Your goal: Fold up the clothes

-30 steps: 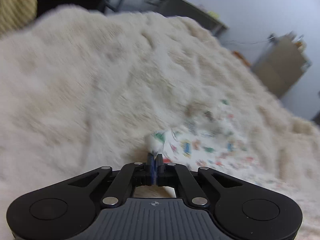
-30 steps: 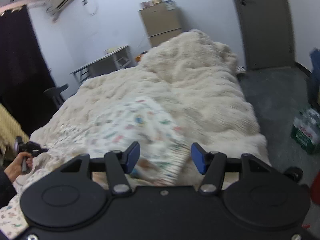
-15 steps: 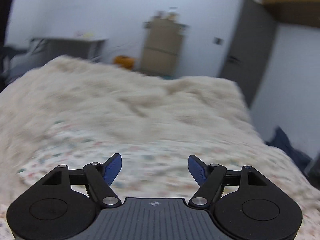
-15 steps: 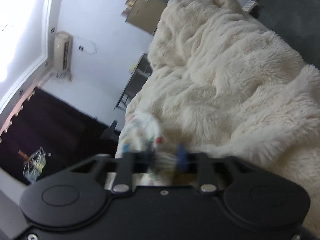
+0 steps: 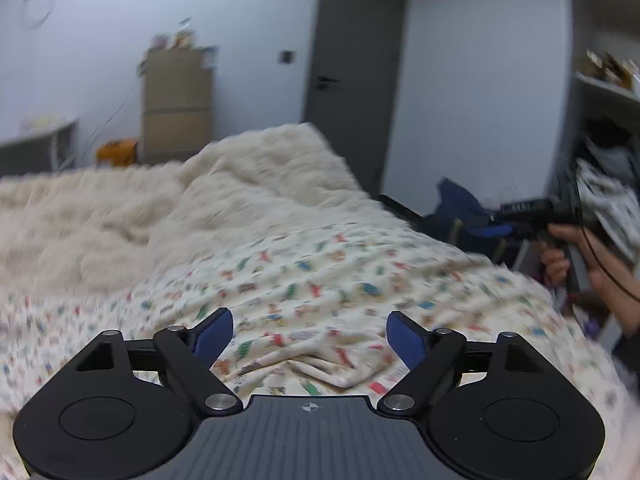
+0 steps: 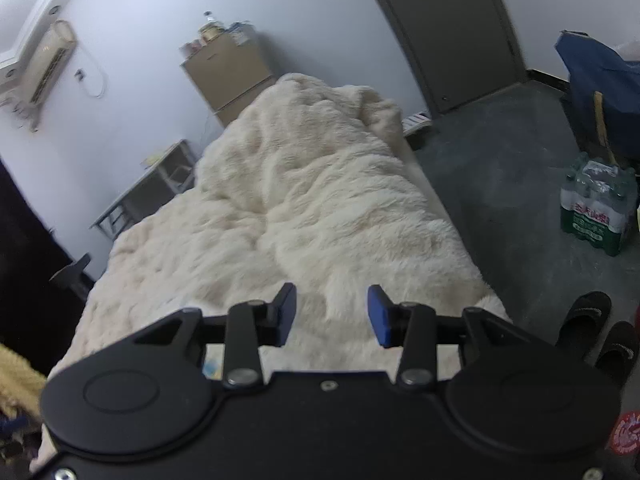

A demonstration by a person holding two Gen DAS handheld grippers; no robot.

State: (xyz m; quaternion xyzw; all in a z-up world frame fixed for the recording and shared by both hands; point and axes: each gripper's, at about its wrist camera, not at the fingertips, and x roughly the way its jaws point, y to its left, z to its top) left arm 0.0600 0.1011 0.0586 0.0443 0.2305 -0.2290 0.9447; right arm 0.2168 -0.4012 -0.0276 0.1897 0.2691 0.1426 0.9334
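The printed garment (image 5: 328, 280) was left spread on the bed (image 6: 320, 208), so both the left gripper (image 5: 308, 336) and the right gripper (image 6: 332, 312) were held released above it.

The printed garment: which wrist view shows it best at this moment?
The left wrist view. The printed garment fills the middle of that picture, spread over the fluffy blanket just beyond the open left gripper. In the right wrist view only a small printed scrap peeks out behind the gripper's linkage.
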